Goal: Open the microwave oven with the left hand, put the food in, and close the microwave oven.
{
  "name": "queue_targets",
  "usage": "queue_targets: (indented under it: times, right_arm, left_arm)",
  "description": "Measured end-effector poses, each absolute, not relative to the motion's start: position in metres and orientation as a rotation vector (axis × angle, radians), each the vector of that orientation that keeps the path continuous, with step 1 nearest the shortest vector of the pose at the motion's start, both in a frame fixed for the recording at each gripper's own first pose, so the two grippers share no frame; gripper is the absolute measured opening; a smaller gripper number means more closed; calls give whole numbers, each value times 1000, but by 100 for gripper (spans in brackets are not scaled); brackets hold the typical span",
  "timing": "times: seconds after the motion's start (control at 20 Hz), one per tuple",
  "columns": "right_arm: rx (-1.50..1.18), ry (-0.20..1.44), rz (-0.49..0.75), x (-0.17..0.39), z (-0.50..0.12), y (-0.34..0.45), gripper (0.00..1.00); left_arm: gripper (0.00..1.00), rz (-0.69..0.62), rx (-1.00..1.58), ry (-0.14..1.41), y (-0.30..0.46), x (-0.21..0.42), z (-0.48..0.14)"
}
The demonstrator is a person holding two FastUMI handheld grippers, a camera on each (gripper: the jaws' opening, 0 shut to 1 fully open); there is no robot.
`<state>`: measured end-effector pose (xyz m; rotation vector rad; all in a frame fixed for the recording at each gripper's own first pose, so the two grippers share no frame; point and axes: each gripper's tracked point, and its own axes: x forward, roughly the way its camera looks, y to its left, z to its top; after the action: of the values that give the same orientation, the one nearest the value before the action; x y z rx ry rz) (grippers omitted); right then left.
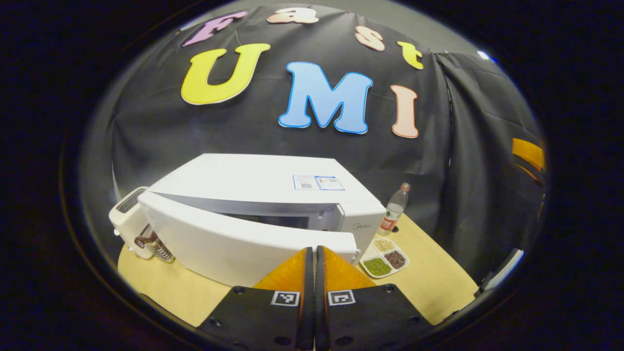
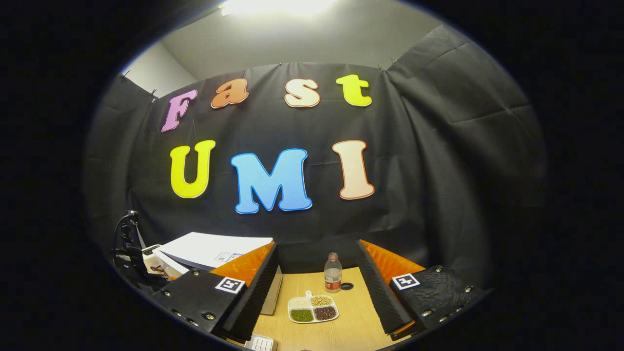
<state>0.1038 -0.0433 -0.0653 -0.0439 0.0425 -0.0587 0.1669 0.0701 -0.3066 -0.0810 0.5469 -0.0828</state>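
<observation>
Black cloth walls close in the booth, grey wall and a ceiling light above them in the right gripper view. Light wooden worktop point(image 1: 438, 287) carries everything.

Left gripper view: white microwave oven point(image 1: 253, 195) sits left of centre on the worktop, label sticker on its top. Microwave door point(image 1: 234, 243) is swung partly open, hinged on the left side of the view, free edge nearest the camera. Left gripper point(image 1: 314, 253) has its jaws closed together, nothing between them, tips right at the door's free upper edge; actual contact cannot be told. White toaster-like appliance point(image 1: 127, 219) stands just left of the microwave, with a metal object with a brown part point(image 1: 156, 246) beside it. Divided food tray point(image 1: 385, 258) lies on the worktop just right of the microwave's front corner, outside the oven: green, dark brown and pale beans in separate compartments. Clear plastic bottle point(image 1: 395, 209) with a red label stands upright behind the tray, near the cloth.

Right gripper view: right gripper point(image 2: 317, 287) hangs above the worktop with jaws wide open, holding nothing. Seen between the jaws: the tray point(image 2: 313, 308) lower, the bottle point(image 2: 333, 273) farther back, a small dark cap-like disc point(image 2: 347, 286) just right of the bottle. Microwave top point(image 2: 214, 248) shows at left behind the left jaw. Dark stand with cables point(image 2: 124, 248) at far left edge.
</observation>
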Motion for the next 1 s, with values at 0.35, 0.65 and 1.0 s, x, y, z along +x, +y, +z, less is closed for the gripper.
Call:
queue_targets:
  times: [0.35, 0.65, 1.0]
  right_arm:
    - [-53, 51, -74, 118, -71, -54, 94]
    - [-51, 78, -69, 134, -82, -55, 94]
    - [-70, 71, -61, 140, -82, -48, 94]
  left_arm:
    - [7, -68, -108, 552, 68, 203, -318]
    - [7, -16, -102, 548, 78, 211, -327]
    - [7, -27, -136, 563, 72, 216, -332]
